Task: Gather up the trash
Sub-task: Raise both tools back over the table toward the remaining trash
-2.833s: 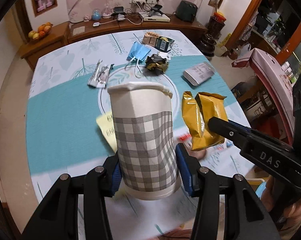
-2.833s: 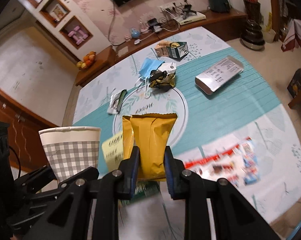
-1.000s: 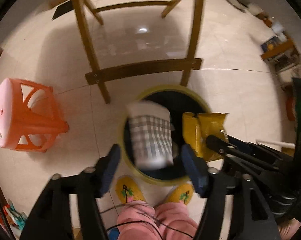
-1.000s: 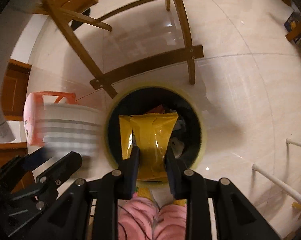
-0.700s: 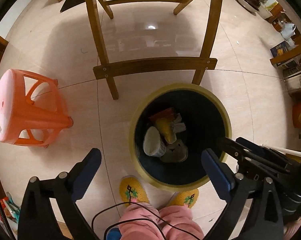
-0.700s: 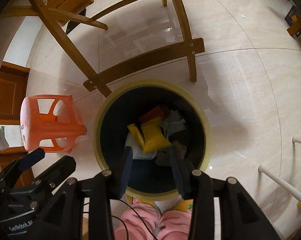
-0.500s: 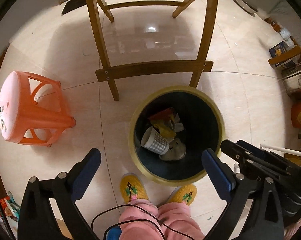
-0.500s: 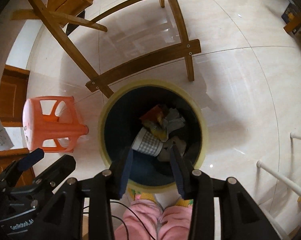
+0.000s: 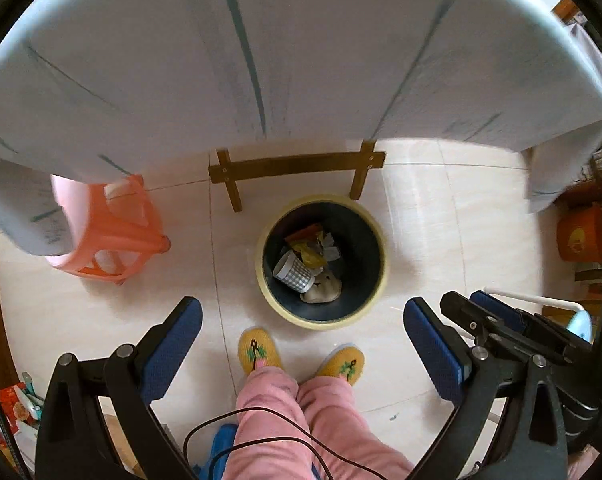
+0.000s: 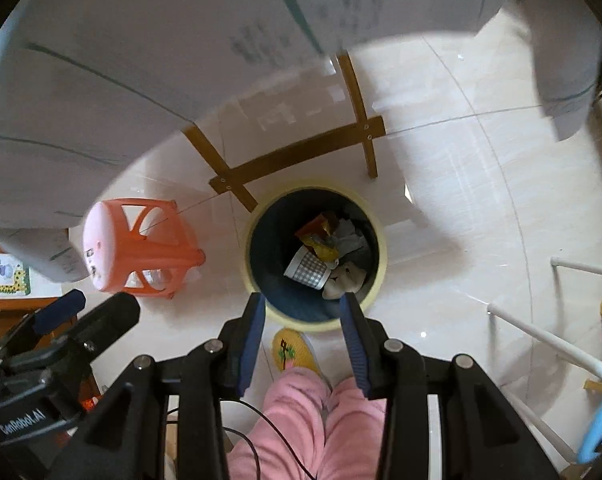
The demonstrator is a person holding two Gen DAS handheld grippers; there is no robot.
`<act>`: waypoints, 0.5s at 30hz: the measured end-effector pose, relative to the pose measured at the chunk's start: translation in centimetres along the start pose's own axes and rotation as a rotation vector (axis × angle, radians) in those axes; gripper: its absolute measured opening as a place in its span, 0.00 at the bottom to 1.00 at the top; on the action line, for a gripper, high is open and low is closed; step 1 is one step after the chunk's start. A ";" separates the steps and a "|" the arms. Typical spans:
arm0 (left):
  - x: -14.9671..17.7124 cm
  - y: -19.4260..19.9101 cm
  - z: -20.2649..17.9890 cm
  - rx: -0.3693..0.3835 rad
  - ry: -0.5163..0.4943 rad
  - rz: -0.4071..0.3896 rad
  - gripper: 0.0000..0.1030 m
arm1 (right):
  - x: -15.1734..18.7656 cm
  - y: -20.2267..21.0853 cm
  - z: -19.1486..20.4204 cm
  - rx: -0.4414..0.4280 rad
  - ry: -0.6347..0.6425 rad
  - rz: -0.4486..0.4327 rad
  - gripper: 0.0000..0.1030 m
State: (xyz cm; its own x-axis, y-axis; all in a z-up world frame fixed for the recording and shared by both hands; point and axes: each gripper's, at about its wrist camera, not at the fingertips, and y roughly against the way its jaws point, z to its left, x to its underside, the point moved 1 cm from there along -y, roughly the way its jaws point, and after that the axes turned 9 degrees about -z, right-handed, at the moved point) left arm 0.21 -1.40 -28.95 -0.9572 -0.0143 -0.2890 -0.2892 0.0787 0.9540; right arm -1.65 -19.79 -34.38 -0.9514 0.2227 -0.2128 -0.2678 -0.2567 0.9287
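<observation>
Both my claws hang empty, the left gripper (image 9: 303, 346) spread wide and the right gripper (image 10: 303, 336) half parted, so the blurred tablecloth (image 9: 301, 52) across the upper frame, probably close, could snag either.

The tablecloth (image 9: 301, 60) is blurred and hides the upper floor. In the bin (image 9: 269, 284), the scraps under the checked cup (image 9: 295, 274) are too small to tell.

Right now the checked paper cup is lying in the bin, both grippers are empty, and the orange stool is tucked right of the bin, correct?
Not quite: the orange stool stands left of the bin, as both wrist views show. The rest holds: the checked paper cup lies in the bin, and the left gripper and right gripper are empty.
</observation>
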 end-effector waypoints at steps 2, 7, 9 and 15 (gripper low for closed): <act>-0.3 2.7 -0.2 0.002 -0.002 -0.017 0.97 | -0.2 2.7 0.6 -0.005 0.018 -0.008 0.38; -1.5 10.2 -0.6 0.000 -0.006 -0.096 0.97 | -1.5 9.4 2.9 -0.016 0.109 -0.060 0.38; -1.9 12.7 -0.8 -0.008 -0.008 -0.137 0.97 | -2.1 12.2 4.0 -0.024 0.151 -0.095 0.38; -4.3 19.8 -1.0 -0.034 -0.032 -0.289 0.97 | -4.1 18.9 6.8 -0.064 0.244 -0.201 0.38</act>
State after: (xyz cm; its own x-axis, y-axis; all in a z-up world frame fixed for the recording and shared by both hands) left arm -1.45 -0.75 -8.73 -0.8345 0.0002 -0.5511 -0.5506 0.0427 0.8337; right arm -1.75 -19.17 -13.87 -0.8849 0.0446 -0.4637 -0.4556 -0.2904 0.8415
